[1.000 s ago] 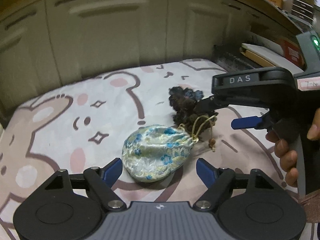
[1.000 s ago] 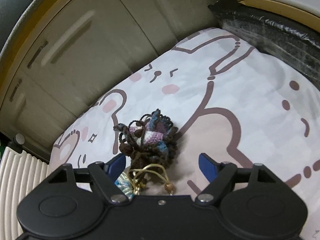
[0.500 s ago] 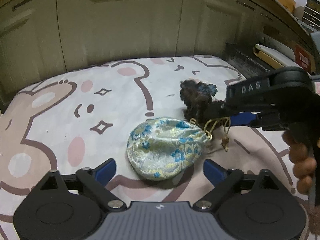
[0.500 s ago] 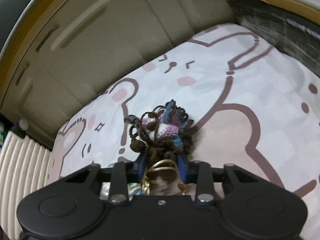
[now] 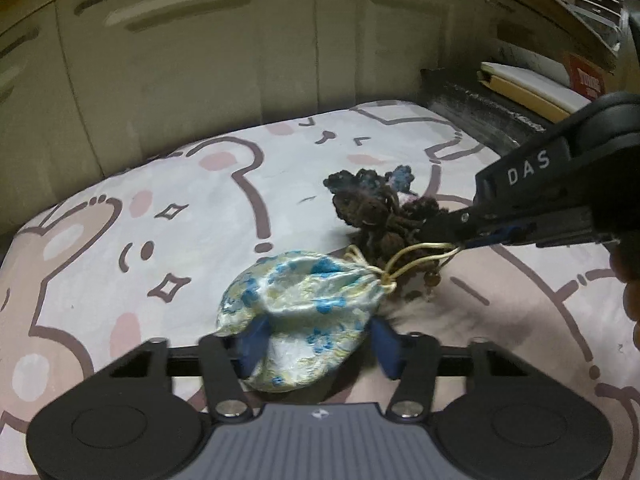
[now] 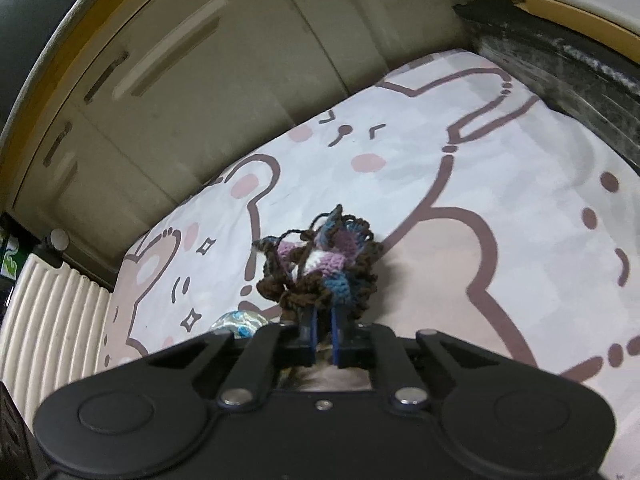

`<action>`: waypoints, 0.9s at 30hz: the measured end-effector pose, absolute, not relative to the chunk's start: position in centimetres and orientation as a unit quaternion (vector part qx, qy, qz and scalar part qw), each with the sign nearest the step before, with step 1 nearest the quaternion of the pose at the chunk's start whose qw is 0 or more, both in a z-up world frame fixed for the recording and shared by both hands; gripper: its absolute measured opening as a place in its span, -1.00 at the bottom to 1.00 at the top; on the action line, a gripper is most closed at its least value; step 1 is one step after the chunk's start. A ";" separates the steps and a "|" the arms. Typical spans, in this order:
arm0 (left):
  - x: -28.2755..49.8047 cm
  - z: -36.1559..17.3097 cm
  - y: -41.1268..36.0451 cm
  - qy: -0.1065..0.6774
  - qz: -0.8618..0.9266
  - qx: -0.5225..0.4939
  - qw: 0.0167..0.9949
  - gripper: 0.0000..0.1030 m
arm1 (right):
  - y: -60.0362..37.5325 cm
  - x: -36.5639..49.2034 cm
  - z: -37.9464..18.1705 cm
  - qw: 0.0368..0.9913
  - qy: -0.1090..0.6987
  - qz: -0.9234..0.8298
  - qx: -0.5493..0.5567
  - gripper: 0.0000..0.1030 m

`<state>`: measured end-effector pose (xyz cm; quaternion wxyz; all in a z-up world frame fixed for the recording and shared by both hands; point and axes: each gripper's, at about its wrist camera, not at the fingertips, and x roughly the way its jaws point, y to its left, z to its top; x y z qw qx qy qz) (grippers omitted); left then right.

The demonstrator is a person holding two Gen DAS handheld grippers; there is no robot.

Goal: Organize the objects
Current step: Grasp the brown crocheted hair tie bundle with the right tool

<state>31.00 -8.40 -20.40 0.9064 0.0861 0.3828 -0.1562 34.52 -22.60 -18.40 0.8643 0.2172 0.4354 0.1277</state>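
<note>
A blue-and-cream brocade drawstring pouch (image 5: 304, 304) lies on the cartoon bedsheet (image 5: 192, 208). My left gripper (image 5: 316, 344) has its blue fingers pressed into the pouch's near end, one on each side. The pouch's gold cord (image 5: 416, 256) runs right into my right gripper (image 5: 466, 240), which is shut on the cord. A brown, blue and purple crocheted yarn piece (image 5: 376, 212) lies just beyond the pouch, against the right gripper's tips. In the right wrist view my right gripper (image 6: 324, 332) is shut, the yarn piece (image 6: 320, 268) sits at its tips, and a sliver of the pouch (image 6: 240, 320) shows to the left.
Beige cabinet doors (image 5: 224, 52) stand along the sheet's far edge. A dark ledge with stacked books (image 5: 520, 88) borders the right side. A ribbed white panel (image 6: 48, 320) lies off the sheet's left edge in the right wrist view.
My right gripper closed on the pouch's gold cord. My left gripper moved forward and closed around the pouch's near end. The cord now runs taut to the right.
</note>
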 end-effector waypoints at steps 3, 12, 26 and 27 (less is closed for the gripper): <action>30.7 -20.1 -8.8 0.391 -0.170 0.091 0.900 -0.48 | -22.7 34.1 -18.3 0.864 0.440 0.127 0.208 -0.89; 28.8 -19.0 -9.2 0.421 -0.201 0.106 0.878 -1.00 | -23.5 32.4 -16.3 0.866 0.435 0.132 0.210 -0.90; 28.4 -17.5 -10.6 0.372 -0.196 0.125 0.899 -0.08 | -26.7 31.3 -14.7 0.872 0.412 0.110 0.240 -0.91; 28.7 -17.7 -10.8 0.372 -0.194 0.124 0.899 -0.08 | -26.9 31.4 -14.9 0.872 0.413 0.107 0.239 -0.91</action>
